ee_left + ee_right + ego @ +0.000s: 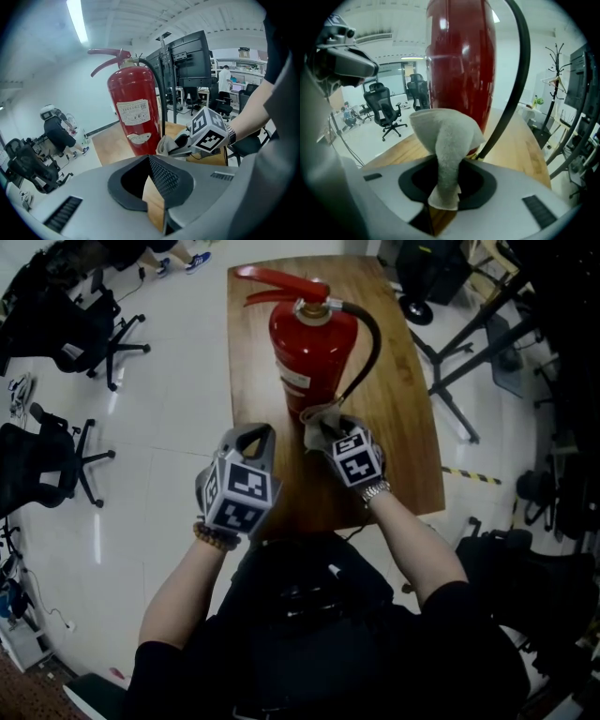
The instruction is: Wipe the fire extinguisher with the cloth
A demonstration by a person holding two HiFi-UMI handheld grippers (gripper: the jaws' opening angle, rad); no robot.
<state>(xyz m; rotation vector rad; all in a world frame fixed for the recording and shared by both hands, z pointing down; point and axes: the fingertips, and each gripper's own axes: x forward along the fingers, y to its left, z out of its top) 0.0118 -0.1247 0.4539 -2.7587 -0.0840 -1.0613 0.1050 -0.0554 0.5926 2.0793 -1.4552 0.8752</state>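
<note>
A red fire extinguisher [312, 348] with a black hose [370, 343] stands upright on the wooden table [403, 427]. My right gripper [323, 430] is shut on a grey cloth [319, 416], and the cloth is bunched against the base of the cylinder. In the right gripper view the cloth [445, 136] rises out of the jaws right in front of the red body [461, 61]. My left gripper [255, 439] hovers to the left over the table's near end, shut with nothing in it. In its own view the extinguisher [133, 112] stands ahead, with the right gripper [171, 145] and the cloth [164, 144] at its foot.
Black office chairs [84, 324] [47, 465] stand on the white floor to the left. A black stand's legs [459, 371] spread to the right of the table. Monitors on a stand [190, 61] and a crouching person [58, 131] are farther off.
</note>
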